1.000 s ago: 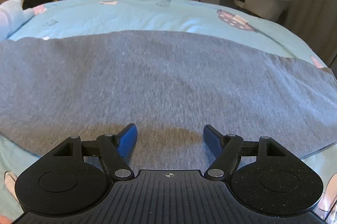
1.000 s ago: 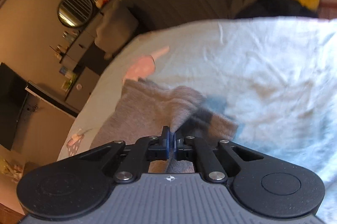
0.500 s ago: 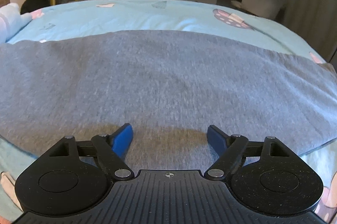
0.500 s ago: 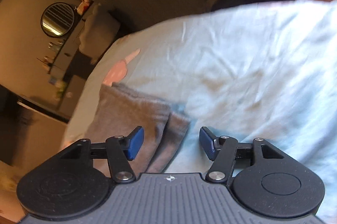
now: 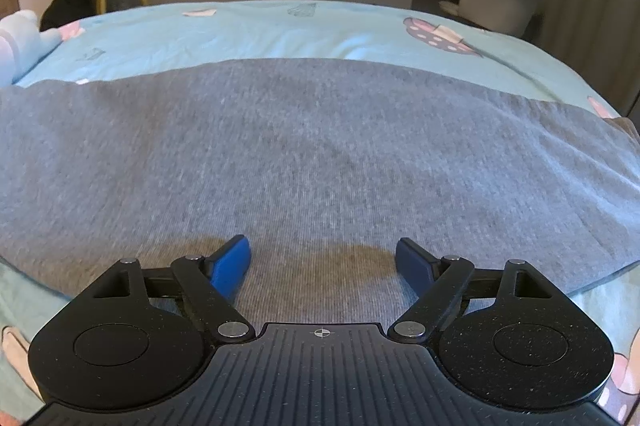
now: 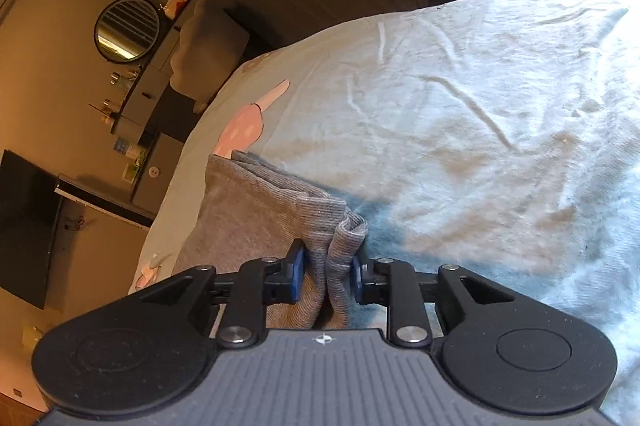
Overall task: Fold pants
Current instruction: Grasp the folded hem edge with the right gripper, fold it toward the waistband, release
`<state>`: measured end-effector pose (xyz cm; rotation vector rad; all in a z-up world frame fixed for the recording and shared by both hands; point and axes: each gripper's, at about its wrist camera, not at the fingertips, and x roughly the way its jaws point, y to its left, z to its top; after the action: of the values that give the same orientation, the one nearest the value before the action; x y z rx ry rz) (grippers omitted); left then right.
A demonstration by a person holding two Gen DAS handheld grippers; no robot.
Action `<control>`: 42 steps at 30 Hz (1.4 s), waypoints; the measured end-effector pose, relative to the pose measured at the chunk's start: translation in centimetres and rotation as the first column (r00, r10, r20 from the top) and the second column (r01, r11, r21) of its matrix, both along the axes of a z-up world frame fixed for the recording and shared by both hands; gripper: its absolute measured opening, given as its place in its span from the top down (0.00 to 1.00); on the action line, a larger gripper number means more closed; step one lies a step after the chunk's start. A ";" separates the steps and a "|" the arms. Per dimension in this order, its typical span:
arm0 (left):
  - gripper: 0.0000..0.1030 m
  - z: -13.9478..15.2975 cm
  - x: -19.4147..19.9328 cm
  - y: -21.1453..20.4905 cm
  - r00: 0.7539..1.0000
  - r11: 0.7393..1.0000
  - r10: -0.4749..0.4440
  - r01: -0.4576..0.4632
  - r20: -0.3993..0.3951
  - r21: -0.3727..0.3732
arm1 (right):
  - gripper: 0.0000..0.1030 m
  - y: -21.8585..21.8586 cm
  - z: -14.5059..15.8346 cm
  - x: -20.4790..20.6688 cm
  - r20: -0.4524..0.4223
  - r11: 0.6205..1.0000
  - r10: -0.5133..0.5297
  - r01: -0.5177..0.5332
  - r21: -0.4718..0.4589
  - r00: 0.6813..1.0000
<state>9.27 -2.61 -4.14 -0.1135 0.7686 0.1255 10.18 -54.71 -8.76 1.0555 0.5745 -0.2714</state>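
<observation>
Pants (image 6: 256, 222) end bunched in R gripper (image 6: 327, 272), just closing

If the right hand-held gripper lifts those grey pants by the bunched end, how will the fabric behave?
Probably floppy: the grey pants already crumple into soft folds between the closing pads of the right hand-held gripper. The rest would likely sag and trail, since a long stretch lies flat on the bedsheet. The ribbed knit looks grippy, so slipping seems unlikely.

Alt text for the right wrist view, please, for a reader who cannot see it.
The right gripper pinches a bunched corner of the grey pants, its jaws just closing on the folds. The pants lie on a pale blue bedsheet, with a round mirror beyond.
</observation>
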 end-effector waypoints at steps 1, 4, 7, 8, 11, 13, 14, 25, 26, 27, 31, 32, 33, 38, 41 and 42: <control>0.17 0.0 0.0 0.0 1.000 1.000 0.000 0.000 -0.002 0.000 | 0.77 0.1 0.1 0.1 -0.008 1.000 0.003 -0.003 -0.009 1.000; 0.17 0.0 0.0 0.1 1.000 1.000 -0.002 0.002 -0.004 -0.001 | 0.81 0.5 0.9 0.6 -0.048 0.998 0.019 -0.022 -0.061 0.999; 0.17 0.1 0.0 0.2 1.000 1.000 -0.004 0.004 -0.004 -0.005 | 0.86 1.4 2.4 1.0 -0.076 0.983 0.049 -0.062 -0.170 0.996; 0.17 0.1 0.0 0.2 1.000 1.000 -0.004 0.004 -0.005 -0.007 | 0.87 1.9 3.2 1.2 -0.080 0.973 0.061 -0.077 -0.218 0.995; 0.17 0.1 0.0 0.3 1.000 1.000 -0.005 0.005 -0.002 -0.014 | 0.89 3.7 6.0 1.7 -0.071 0.933 0.091 -0.110 -0.342 0.993; 0.17 0.1 0.0 0.3 1.000 1.000 -0.006 0.006 -0.001 -0.018 | 0.90 5.4 8.3 2.0 -0.050 0.900 0.125 -0.134 -0.414 0.991; 0.17 0.1 -0.1 0.4 1.000 1.000 -0.006 0.006 0.001 -0.022 | 0.90 6.5 9.6 2.2 -0.033 0.874 0.163 -0.160 -0.459 0.986; 0.17 0.9 -0.8 1.8 0.998 0.995 0.030 -0.025 0.053 -0.101 | 0.89 27.0 13.6 1.6 -0.069 0.398 0.806 -0.623 -0.673 0.588; 0.17 1.0 -0.9 1.9 0.998 0.994 0.030 -0.024 0.059 -0.105 | 0.88 28.4 12.3 1.2 -0.106 0.348 0.836 -0.669 -0.657 0.539; 0.17 1.1 -1.0 2.0 0.997 0.994 0.026 -0.018 0.068 -0.112 | 0.87 29.6 10.9 0.9 -0.147 0.309 0.853 -0.711 -0.632 0.501; 0.17 1.4 -1.1 2.0 0.996 0.992 0.005 0.006 0.090 -0.123 | 0.70 31.0 7.0 -0.2 -0.254 0.246 0.877 -0.834 -0.494 0.409; 0.16 1.4 -1.1 2.0 0.996 0.992 0.000 0.012 0.092 -0.126 | 0.67 30.3 7.0 -0.7 -0.227 0.268 0.880 -0.830 -0.489 0.418; 0.16 1.4 -1.1 2.0 0.996 0.991 -0.005 0.018 0.093 -0.131 | 0.65 29.4 7.3 -1.1 -0.191 0.303 0.880 -0.824 -0.479 0.435; 0.15 1.4 -0.4 1.9 0.995 0.977 -0.042 0.059 0.085 -0.206 | 0.41 23.4 8.7 -1.7 0.017 0.596 0.762 -0.691 -0.408 0.647; 0.14 1.8 0.4 1.5 0.994 0.964 -0.074 0.093 0.085 -0.250 | 0.48 20.5 6.4 -1.4 -0.031 0.696 0.652 -0.614 -0.373 0.758; 0.14 2.1 0.7 1.1 0.992 0.961 -0.087 0.108 0.092 -0.253 | 0.54 19.8 5.0 -1.6 -0.046 0.719 0.626 -0.599 -0.354 0.778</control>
<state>9.98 -1.48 -2.07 -0.3256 0.7060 -0.0739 8.60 -34.94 -3.75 0.4756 0.7440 0.2554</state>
